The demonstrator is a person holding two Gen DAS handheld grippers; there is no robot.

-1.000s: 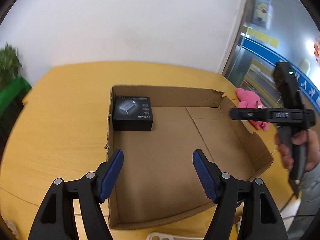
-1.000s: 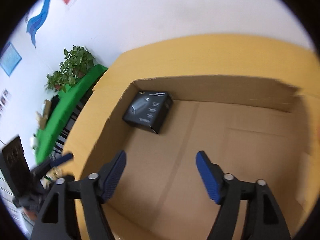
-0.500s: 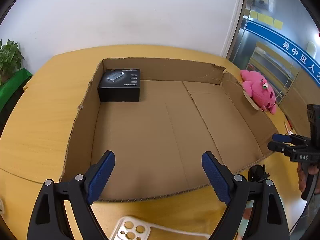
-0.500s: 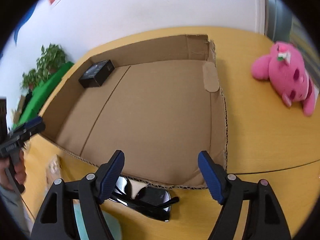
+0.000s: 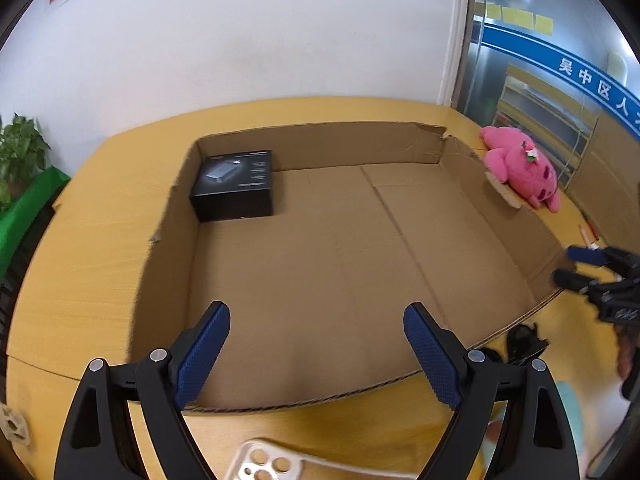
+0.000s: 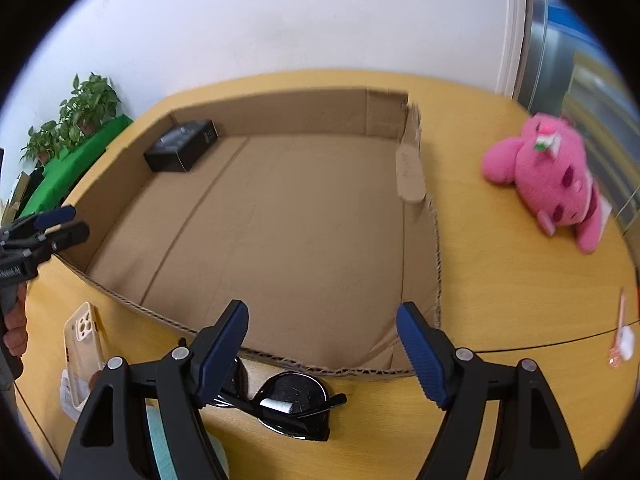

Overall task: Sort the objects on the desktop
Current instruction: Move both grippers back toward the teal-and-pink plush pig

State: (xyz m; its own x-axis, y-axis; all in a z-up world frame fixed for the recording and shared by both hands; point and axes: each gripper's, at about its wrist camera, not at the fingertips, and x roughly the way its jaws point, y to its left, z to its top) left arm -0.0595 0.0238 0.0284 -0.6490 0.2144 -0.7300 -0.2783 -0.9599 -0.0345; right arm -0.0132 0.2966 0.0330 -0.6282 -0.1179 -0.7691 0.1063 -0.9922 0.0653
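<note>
Both grippers hover empty over the near edge of the yellow table [image 5: 100, 248], so the sorting looks barely begun. The right gripper [image 6: 322, 344] has its blue pads spread wide with nothing between them; directly beneath it, partly under its left finger, lies a pair of black sunglasses [image 6: 288, 400], on the table just outside the cardboard tray [image 6: 304, 364]. Off to that gripper's left a pale phone case [image 6: 82, 344] lies flat near the tray's front wall. The left gripper [image 5: 316, 344] is likewise held wide and grips nothing, and the same phone case [image 5: 264, 464] shows just below and ahead of its fingers, cut off by the frame edge. Beyond both grippers the tray's floor is almost bare: only a black box [image 5: 236, 184] sits in the far left corner, against the back wall. Farther off and to the right of the right gripper, a pink plush toy [image 6: 552, 184] lies on the table outside the tray, near its torn far corner, and a small pink and white item [image 6: 622, 332], too small to identify, rests near the table's right edge. By my reckoning one object is stowed, and the sunglasses, case, plush and small item remain.
</note>
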